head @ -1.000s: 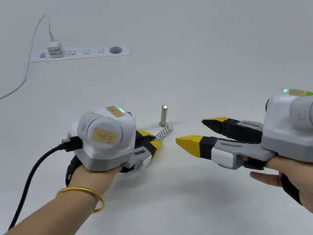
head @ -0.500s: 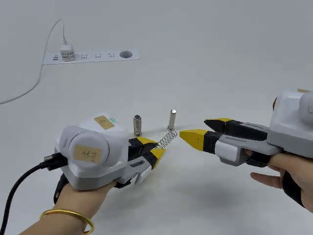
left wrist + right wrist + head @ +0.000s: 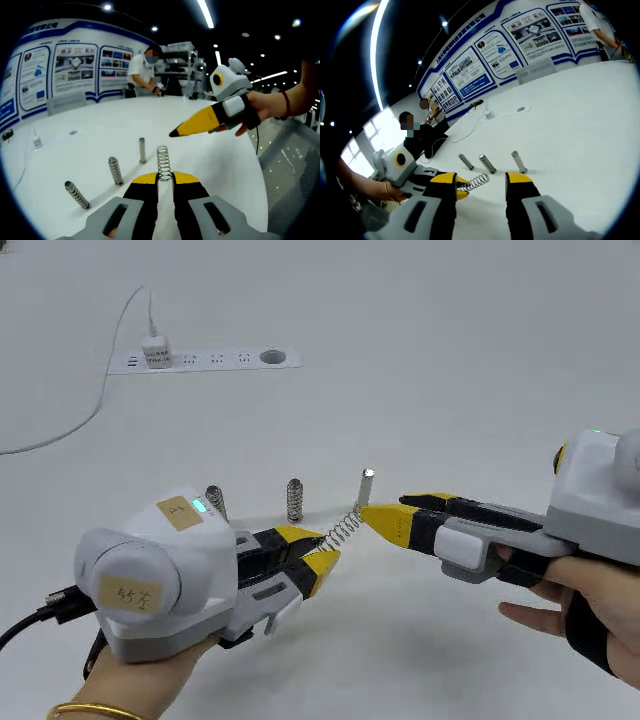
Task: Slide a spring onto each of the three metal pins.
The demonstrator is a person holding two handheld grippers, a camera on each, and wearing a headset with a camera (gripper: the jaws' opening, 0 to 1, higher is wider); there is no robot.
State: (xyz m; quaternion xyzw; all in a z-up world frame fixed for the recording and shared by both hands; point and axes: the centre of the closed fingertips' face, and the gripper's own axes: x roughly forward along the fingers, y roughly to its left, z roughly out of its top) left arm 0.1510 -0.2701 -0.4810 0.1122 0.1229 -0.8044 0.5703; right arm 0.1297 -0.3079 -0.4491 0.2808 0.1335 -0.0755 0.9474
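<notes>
Jaws of the left gripper (image 3: 318,548) clamp one end of the spring (image 3: 343,527), which slants up towards the bare pin (image 3: 366,486). The right gripper (image 3: 388,508), jaws parted, hovers just beside the spring's free end. Two sprung pins (image 3: 294,500) stand left of the bare pin, and a power strip (image 3: 205,359) lies well behind.

Left gripper view: the spring (image 3: 163,161) rises from the closed tips, with the bare pin (image 3: 142,150) beyond it.

Right gripper view: the wide jaws frame the spring (image 3: 476,181) and the bare pin (image 3: 518,161).
</notes>
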